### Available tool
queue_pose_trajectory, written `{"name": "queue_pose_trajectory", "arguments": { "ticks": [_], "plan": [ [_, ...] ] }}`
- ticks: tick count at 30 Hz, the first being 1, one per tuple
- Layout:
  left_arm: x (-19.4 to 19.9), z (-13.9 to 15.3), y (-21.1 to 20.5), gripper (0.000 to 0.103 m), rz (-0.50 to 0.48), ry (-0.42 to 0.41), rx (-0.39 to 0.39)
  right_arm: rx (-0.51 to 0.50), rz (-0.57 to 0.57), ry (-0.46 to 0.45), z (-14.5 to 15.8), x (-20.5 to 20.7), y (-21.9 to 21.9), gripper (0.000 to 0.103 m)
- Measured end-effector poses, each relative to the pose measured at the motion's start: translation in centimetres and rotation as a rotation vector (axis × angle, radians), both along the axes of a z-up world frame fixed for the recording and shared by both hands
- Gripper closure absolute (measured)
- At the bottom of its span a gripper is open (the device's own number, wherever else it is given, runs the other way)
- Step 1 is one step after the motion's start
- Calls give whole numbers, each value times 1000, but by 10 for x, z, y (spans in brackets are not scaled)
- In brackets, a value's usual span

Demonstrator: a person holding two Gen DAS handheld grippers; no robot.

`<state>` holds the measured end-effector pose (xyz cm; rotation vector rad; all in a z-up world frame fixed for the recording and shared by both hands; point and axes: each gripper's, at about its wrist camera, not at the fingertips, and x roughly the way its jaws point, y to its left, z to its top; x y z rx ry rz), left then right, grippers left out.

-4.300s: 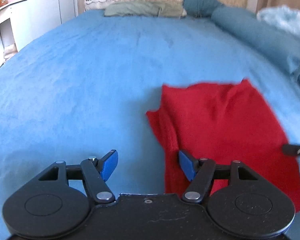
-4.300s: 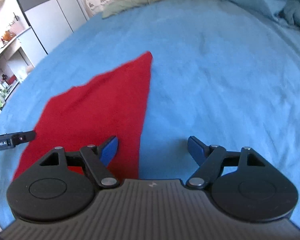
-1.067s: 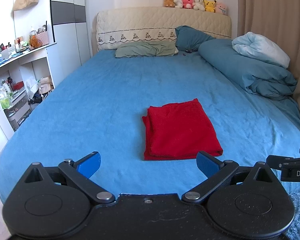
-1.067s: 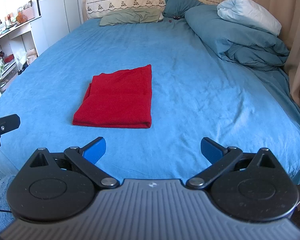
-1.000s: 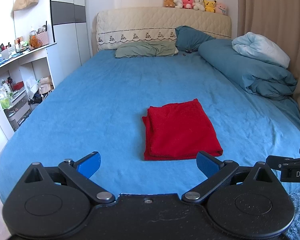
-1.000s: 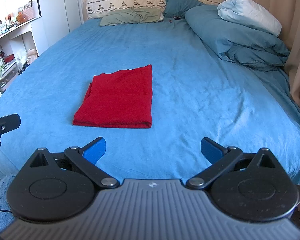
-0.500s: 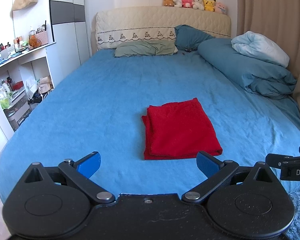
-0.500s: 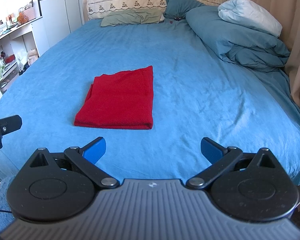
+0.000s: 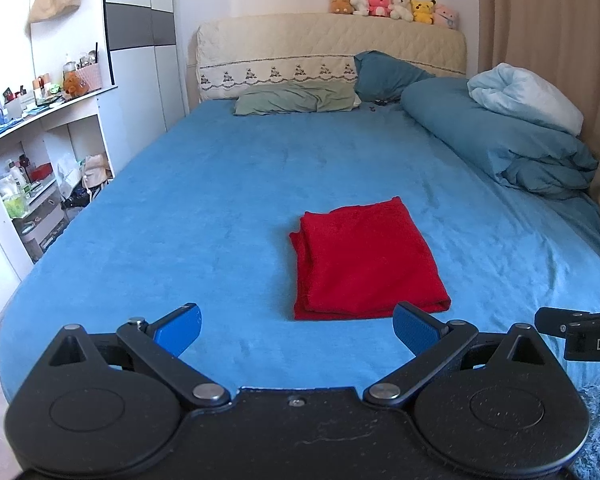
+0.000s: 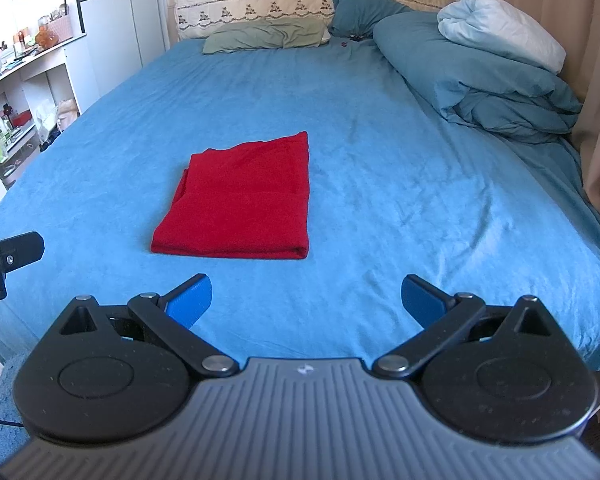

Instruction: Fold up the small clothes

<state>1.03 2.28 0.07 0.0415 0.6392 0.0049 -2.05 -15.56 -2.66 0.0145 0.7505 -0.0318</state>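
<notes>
A red garment point(image 9: 364, 258) lies folded into a neat rectangle on the blue bed sheet point(image 9: 188, 216), near the foot of the bed; it also shows in the right wrist view point(image 10: 242, 200). My left gripper point(image 9: 298, 326) is open and empty, held back from the bed's near edge, with the garment ahead and slightly right. My right gripper point(image 10: 306, 296) is open and empty, also back from the edge, with the garment ahead to the left. Each gripper's tip shows at the side of the other view.
Rolled teal duvet point(image 9: 500, 144) and a pale blanket point(image 9: 528, 96) lie along the bed's right side. Pillows point(image 9: 296, 100) and a headboard with plush toys point(image 9: 388, 2) are at the far end. White shelves point(image 9: 28, 168) stand left, a curtain point(image 10: 596, 80) right.
Since about four seconds ago both grippers have pulled back from close over the garment to beyond the bed's foot. Over the last second almost nothing has moved.
</notes>
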Motion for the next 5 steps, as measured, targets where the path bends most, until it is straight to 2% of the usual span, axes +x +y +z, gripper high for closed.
{"name": "queue_pose_trajectory", "arguments": {
  "ticks": [5],
  "plan": [
    [0, -2, 0, 0, -6, -3, -5, 3, 1, 2, 0, 1, 1, 0]
  ]
}}
